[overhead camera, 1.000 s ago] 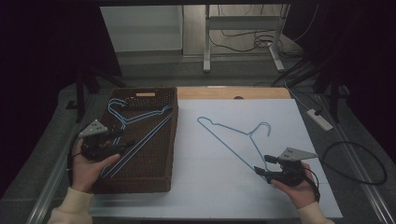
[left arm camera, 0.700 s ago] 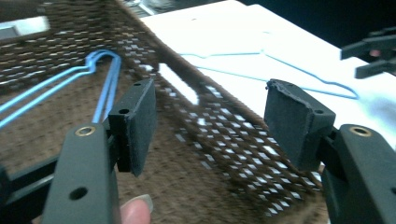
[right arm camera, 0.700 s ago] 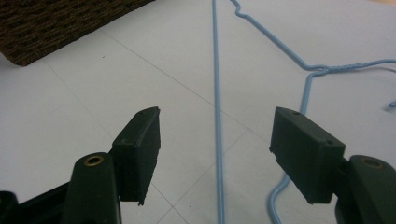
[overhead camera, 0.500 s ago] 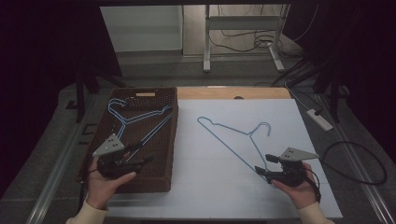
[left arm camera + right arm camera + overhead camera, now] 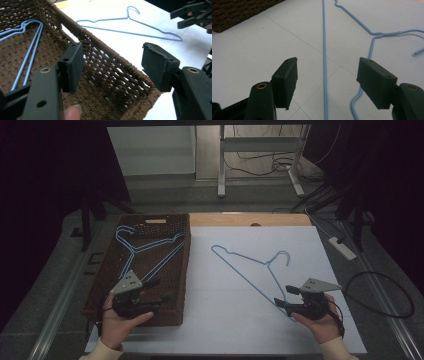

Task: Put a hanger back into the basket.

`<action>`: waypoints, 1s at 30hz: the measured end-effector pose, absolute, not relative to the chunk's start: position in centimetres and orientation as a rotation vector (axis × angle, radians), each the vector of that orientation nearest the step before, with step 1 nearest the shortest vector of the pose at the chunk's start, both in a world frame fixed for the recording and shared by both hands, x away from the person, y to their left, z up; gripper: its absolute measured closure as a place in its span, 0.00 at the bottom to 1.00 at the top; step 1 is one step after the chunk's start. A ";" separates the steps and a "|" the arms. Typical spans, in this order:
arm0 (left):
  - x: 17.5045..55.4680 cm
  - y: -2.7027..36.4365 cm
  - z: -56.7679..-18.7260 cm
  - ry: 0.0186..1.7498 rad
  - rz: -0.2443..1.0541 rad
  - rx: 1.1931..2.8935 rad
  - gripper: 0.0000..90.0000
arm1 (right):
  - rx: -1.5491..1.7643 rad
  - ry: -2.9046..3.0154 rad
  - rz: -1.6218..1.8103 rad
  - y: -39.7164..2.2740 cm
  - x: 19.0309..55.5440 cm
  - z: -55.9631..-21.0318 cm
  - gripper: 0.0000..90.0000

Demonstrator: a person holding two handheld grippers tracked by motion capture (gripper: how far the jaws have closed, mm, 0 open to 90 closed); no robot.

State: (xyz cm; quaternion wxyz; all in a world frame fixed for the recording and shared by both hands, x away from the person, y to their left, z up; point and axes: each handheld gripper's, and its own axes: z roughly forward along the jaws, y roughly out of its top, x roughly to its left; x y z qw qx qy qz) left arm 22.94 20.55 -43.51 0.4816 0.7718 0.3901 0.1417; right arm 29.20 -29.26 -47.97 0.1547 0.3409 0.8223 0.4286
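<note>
A blue wire hanger (image 5: 268,265) lies flat on the white table top (image 5: 225,320). My right gripper (image 5: 285,296) stands open at its near end. In the right gripper view the hanger's long bar (image 5: 323,50) runs between the spread jaws of the right gripper (image 5: 327,75), and the pads are clear of it. A brown wicker basket (image 5: 185,270) at the left holds more blue hangers (image 5: 145,247). My left gripper (image 5: 159,290) hovers open over the basket's near right corner with nothing in it. The left gripper view has the left gripper (image 5: 112,62) above the basket rim (image 5: 100,43), the basket's hangers (image 5: 32,50) and the table hanger (image 5: 128,17).
A bare wooden strip (image 5: 250,220) borders the table's far edge. A white power strip (image 5: 342,247) and a looped black cable (image 5: 380,295) lie off the right side. The right gripper's jaws (image 5: 192,15) appear at the top right of the left gripper view.
My left hand has moved from the basket's left edge rightward and nearer, over the basket's near part. The right hand and the table hanger have stayed put.
</note>
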 end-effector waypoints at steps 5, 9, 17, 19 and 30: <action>22.9 20.5 -43.4 0.937 0.355 1.881 0.39 | 0.993 2.345 1.218 -29.1 29.1 -47.8 0.36; 22.6 20.7 -43.2 0.934 0.355 1.874 0.39 | 1.017 2.331 1.198 -28.6 28.8 -47.4 0.34; 22.6 20.7 -43.1 0.935 0.357 1.873 0.39 | 1.062 2.365 1.113 -26.0 28.8 -46.7 0.38; 22.6 20.7 -43.1 0.940 0.351 1.875 0.39 | 1.084 2.383 1.105 -25.3 29.1 -46.6 0.43; 22.4 20.6 -43.0 0.938 0.356 1.882 0.38 | 1.119 2.506 0.951 -22.7 30.7 -47.6 0.95</action>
